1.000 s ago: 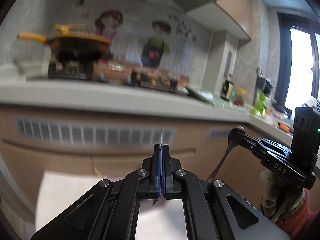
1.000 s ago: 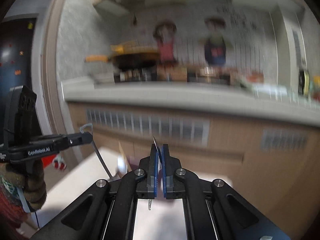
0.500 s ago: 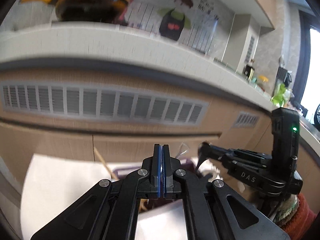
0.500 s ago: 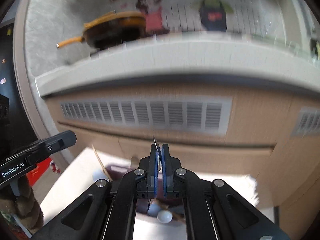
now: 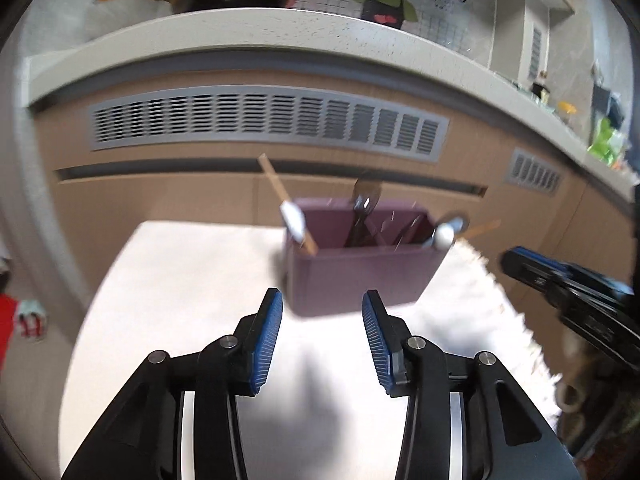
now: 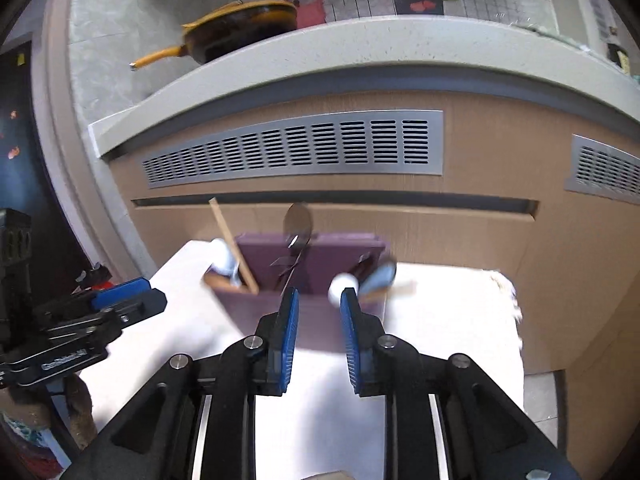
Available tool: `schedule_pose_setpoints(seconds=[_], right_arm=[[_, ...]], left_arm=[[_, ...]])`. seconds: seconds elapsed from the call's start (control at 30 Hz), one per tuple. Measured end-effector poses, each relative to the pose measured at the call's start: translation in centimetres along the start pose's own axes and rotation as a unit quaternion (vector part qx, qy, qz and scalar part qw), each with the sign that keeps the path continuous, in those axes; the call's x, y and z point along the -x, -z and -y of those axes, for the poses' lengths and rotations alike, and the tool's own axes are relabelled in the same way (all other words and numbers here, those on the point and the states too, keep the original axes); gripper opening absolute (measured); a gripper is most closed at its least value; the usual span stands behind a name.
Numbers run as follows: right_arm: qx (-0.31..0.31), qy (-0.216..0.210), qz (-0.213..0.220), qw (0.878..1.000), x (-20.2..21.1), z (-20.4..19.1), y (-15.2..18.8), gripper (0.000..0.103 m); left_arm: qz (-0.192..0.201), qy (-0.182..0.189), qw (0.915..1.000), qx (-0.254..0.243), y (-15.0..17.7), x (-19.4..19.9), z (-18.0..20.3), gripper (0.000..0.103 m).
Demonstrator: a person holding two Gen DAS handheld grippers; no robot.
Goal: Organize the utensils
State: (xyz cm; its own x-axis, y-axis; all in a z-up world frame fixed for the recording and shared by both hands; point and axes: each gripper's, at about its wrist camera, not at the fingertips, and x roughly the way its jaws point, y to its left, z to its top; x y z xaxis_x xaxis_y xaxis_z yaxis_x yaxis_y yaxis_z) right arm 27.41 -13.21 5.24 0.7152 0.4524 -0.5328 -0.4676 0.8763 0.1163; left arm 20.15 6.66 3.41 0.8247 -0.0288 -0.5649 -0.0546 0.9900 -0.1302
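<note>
Holder (image 5: 360, 276), purple, utensils upright inside, sits on white worktop (image 5: 180, 280) at 12 o'clock of both spread, empty tools, left tool (image 5: 322, 336) and right tool (image 6: 319, 330); right appears nearer, almost at its front wall.

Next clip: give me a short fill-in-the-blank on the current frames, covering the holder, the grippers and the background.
1. The utensils stand in a holder whose colour is ____.
2. Both the left gripper and the right gripper are ____ and hold nothing.
3. The pan on the counter has a handle coloured ____.
4. The holder rests on a ____ tabletop.

Missing words: purple; open; yellow; white
</note>
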Motion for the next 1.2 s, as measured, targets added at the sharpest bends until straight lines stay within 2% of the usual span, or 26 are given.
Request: schedule_pose_setpoints(seconds=[0.1, 0.17, 0.33, 0.43, 0.57, 0.8, 1.2], right_arm=[[0.012, 0.005, 0.003, 1.0, 2.5, -1.4, 2.7, 0.02], [-0.008, -0.001, 0.002, 1.0, 4.2, -1.4, 4.1, 0.02], [-0.037, 0.002, -0.014, 0.999, 6.4, -1.9, 6.4, 0.02], [-0.035, 0.001, -0.019, 0.999, 7.1, -2.5, 7.2, 0.021], [-0.006, 0.015, -0.011, 1.0, 8.2, -4.0, 7.8, 0.021], [0.014, 0.023, 0.008, 1.0, 9.4, -4.9, 7.8, 0.021], [0.005, 0.023, 0.006, 1.0, 9.5, -4.6, 7.8, 0.021]], left_arm=[[0.012, -0.033, 0.9994, -0.007, 2.1, 2.3, 0.8, 0.043], [0.021, -0.053, 0.9983, -0.012, 3.0, 3.8, 1.4, 0.043], [0.042, -0.06, 0.9972, -0.017, 4.3, 7.2, 2.7, 0.043], [0.046, -0.082, 0.995, -0.033, 4.8, 8.0, 3.9, 0.043], [0.039, -0.061, 0.997, -0.027, 4.9, 8.5, 4.2, 0.043], [0.035, -0.062, 0.9972, -0.024, 4.9, 9.0, 4.5, 0.043], [0.03, -0.058, 0.9976, -0.023, 5.2, 9.3, 4.8, 0.043]])
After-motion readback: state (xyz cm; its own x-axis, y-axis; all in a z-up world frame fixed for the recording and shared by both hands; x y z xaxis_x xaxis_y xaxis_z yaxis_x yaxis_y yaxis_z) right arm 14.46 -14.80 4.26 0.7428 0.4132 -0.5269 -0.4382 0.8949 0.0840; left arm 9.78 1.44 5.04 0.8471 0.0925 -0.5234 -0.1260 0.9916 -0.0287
